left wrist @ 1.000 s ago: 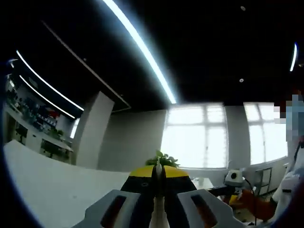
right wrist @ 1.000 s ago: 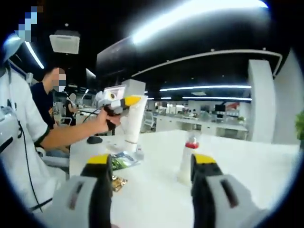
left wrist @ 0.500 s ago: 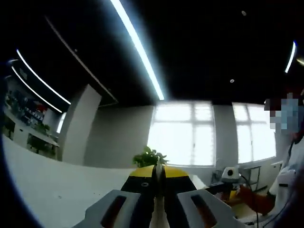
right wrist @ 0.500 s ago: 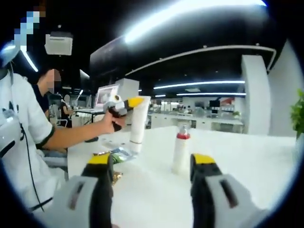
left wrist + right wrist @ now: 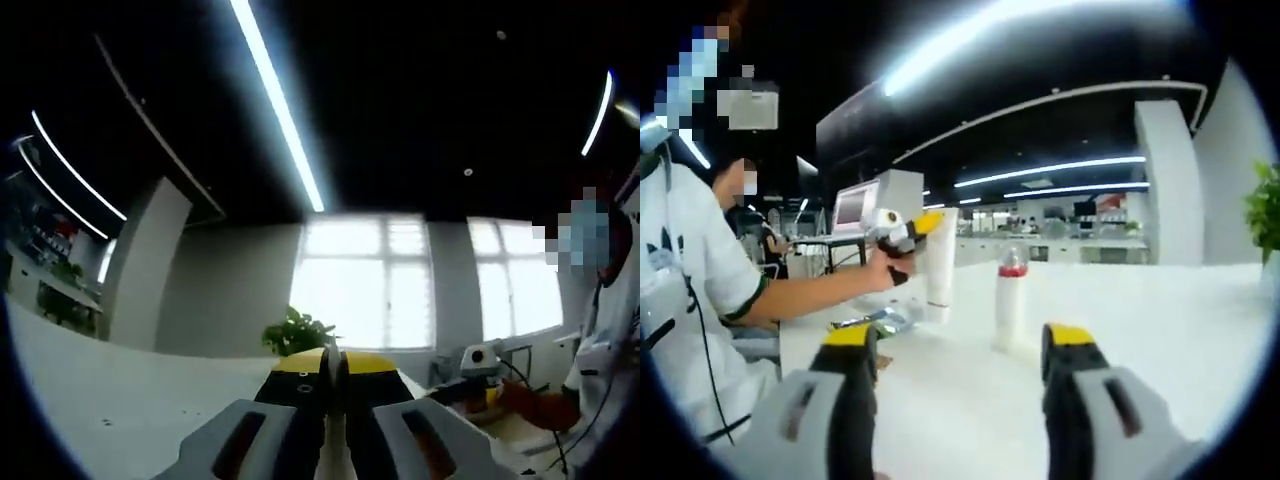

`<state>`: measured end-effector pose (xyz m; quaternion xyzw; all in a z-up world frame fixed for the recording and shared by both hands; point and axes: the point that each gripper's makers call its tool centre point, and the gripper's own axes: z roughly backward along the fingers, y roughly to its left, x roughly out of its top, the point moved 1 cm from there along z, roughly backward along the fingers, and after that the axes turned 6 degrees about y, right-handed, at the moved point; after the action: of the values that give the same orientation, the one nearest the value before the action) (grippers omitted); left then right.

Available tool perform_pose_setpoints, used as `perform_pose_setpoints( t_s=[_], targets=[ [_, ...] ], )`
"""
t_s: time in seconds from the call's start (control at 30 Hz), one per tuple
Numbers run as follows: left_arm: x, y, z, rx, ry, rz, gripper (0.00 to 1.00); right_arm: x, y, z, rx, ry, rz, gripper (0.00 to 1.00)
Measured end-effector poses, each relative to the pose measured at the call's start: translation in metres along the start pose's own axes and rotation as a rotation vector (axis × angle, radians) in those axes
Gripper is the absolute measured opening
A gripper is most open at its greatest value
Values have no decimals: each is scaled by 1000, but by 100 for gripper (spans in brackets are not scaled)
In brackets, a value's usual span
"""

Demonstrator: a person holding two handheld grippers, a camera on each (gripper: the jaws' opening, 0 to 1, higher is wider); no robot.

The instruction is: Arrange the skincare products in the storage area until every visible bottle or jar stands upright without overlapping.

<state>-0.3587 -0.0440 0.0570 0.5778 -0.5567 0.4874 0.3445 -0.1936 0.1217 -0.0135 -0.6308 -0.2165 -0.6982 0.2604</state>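
Observation:
My left gripper (image 5: 908, 230), held in a person's hand, is shut on the top end of a tall white tube (image 5: 939, 268) that stands upright on the white table (image 5: 1160, 330). In the left gripper view, that gripper (image 5: 333, 366) has its yellow-tipped jaws pressed together on the tube's thin white edge (image 5: 334, 452). A white bottle with a red cap (image 5: 1009, 306) stands upright just right of the tube, apart from it. My right gripper (image 5: 960, 340) hovers low over the table, open, with nothing between its jaws.
Small foil packets (image 5: 872, 322) lie on the table near the tube's base. A potted plant (image 5: 295, 334) stands at the table's far side before bright windows. The person's sleeve and arm (image 5: 790, 295) reach in from the left. A monitor (image 5: 860, 206) stands behind.
Both cameras have swung, so the plant, tube and bottle drift across the views. The left gripper stays shut on the tube and the right stays open.

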Motion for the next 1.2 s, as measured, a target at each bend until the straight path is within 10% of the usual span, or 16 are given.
perform_pose_setpoints(
  t_s=[1.2],
  targets=[
    [-30,17,-35,-124,-43,-41,2,-31,-10,8,-79,85,28,84]
  ],
)
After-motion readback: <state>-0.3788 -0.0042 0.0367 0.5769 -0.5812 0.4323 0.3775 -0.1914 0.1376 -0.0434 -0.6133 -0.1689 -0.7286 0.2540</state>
